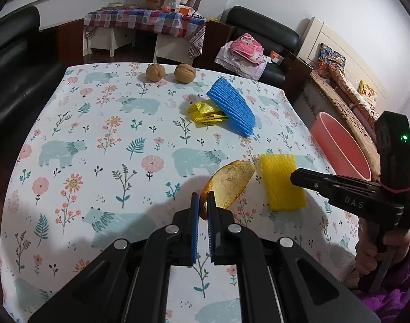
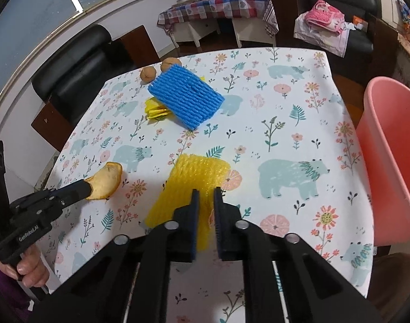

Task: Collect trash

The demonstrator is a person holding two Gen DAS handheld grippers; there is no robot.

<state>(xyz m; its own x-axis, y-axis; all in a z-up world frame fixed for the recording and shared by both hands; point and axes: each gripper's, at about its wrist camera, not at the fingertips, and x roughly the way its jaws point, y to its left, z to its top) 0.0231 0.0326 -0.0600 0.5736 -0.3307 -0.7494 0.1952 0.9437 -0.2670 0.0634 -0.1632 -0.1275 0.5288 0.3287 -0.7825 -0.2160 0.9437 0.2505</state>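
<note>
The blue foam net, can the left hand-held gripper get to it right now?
Probably not yet. The left hand-held gripper is shut on the orange peel, so it has no room. The path across the tablecloth to the blue foam net looks free otherwise.

The left gripper [image 1: 202,197] is angled downward, its jaws drawn tight on the orange peel [image 1: 231,185], which is pinched at one edge. It is gripped from below by a hand [image 2: 30,266] in a purple sleeve. The right gripper [image 2: 206,193] is likewise pitched downward, its blue-padded jaws pressed on the yellow foam net [image 2: 191,185]. Its handle is clasped by the other hand [image 1: 371,253].
</note>
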